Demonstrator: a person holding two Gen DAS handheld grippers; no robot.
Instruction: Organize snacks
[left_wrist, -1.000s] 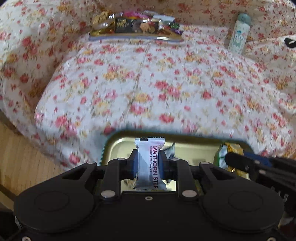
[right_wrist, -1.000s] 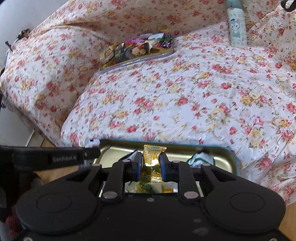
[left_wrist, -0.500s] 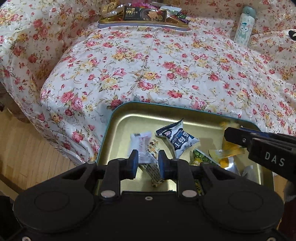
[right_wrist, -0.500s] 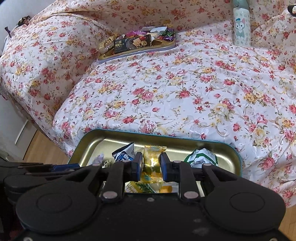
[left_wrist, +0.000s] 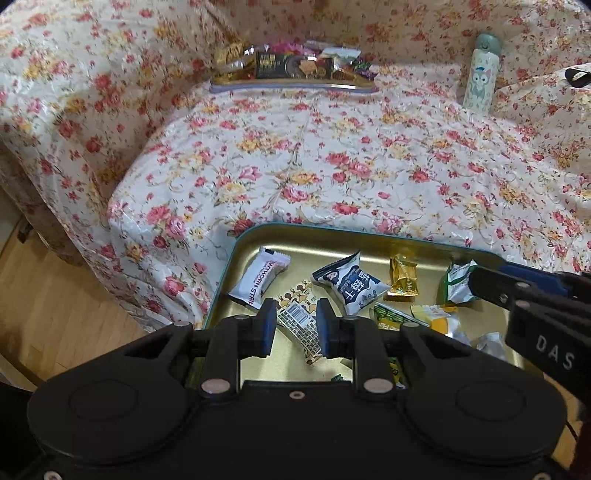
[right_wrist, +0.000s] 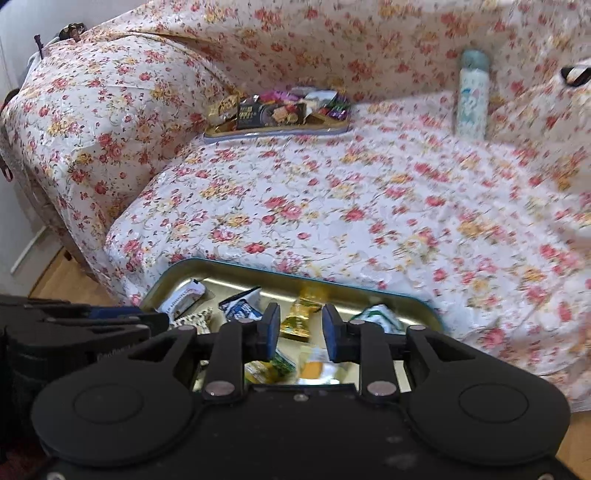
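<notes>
Two black tongs are hovering over a gold tin (left_wrist: 236, 266) sitting at the near edge of a floral sofa (left_wrist: 332, 162). The left tongs (left_wrist: 292, 325) are standing slightly parted, having just been opening, holding nothing; a white hawthorn strip (left_wrist: 258, 278) is lying in the tin just beyond them. The right tongs (right_wrist: 298, 326) have also just been opening, empty, with a gold candy (right_wrist: 301, 314) lying in the tin below. A second tray (left_wrist: 291, 86) of snacks is resting far back on the sofa.
</notes>
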